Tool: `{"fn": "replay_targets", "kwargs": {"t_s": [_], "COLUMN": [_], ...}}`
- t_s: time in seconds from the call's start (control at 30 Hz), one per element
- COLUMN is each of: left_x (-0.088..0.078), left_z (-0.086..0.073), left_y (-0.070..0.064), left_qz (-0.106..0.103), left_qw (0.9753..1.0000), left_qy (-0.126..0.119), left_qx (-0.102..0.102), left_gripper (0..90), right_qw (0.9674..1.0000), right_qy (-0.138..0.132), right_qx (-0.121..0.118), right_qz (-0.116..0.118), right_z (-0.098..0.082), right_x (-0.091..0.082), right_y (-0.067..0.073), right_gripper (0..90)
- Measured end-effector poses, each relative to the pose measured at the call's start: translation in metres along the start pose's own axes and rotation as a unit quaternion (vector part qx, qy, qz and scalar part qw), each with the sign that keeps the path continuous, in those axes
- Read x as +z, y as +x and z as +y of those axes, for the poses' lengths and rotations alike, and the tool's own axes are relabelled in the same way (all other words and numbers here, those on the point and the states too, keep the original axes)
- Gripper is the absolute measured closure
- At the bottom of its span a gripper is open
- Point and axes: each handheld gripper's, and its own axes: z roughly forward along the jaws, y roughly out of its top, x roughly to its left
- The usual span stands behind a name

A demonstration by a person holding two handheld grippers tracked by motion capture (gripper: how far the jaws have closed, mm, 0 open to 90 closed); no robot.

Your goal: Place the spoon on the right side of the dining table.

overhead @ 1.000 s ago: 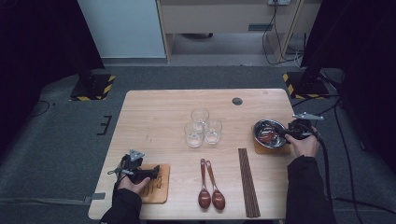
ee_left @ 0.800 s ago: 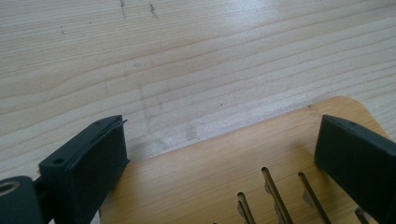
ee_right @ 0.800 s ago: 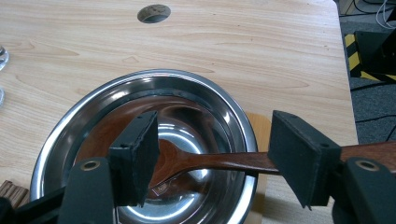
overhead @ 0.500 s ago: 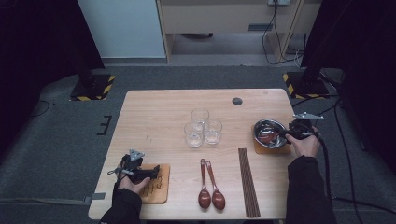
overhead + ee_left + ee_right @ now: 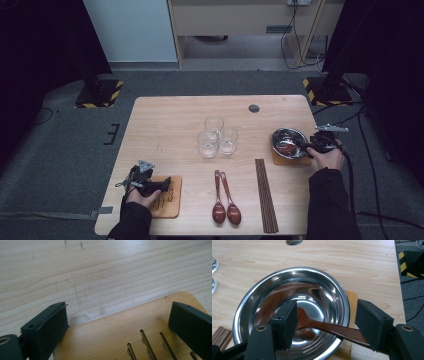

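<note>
Right gripper view: the wooden spoon (image 5: 329, 327) lies in the steel bowl (image 5: 262, 302), handle pointing to four o'clock between the right gripper (image 5: 332, 325)'s parted jaws; the left gripper (image 5: 120, 325) also stands open.

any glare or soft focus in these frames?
Right gripper view: bright glare and smeared reflections inside the steel bowl; the wooden spoon stays sharp. Left gripper view: near black jaws slightly soft, table grain crisp. High view: table evenly lit, surroundings fall to near black.

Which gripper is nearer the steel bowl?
Right. The right gripper hangs over the steel bowl, its open jaws astride a wooden spoon lying in it; the left gripper rests on a wooden trivet across the table.
</note>
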Motion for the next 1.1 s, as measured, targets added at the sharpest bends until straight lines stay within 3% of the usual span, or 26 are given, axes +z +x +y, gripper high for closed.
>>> {"fn": "replay_targets", "kwargs": {"t_s": [0.6, 1.1], "left_x": [0.000, 0.000], "left_z": [0.000, 0.000], "left_y": [0.000, 0.000], "left_qz": [0.000, 0.000], "left_qw": [1.0000, 1.0000], "left_qy": [0.000, 0.000], "left_qx": [0.000, 0.000], "left_gripper": [1.3, 1.3], "right_qw": [0.9997, 0.9995], "right_qy": [0.017, 0.013], "right_qx": [-0.003, 0.001], "right_qz": [0.017, 0.029], "right_z": [-0.012, -0.019], "right_x": [-0.016, -0.028], "right_y": [0.004, 0.008], "right_gripper": [33.8, 33.8]}}
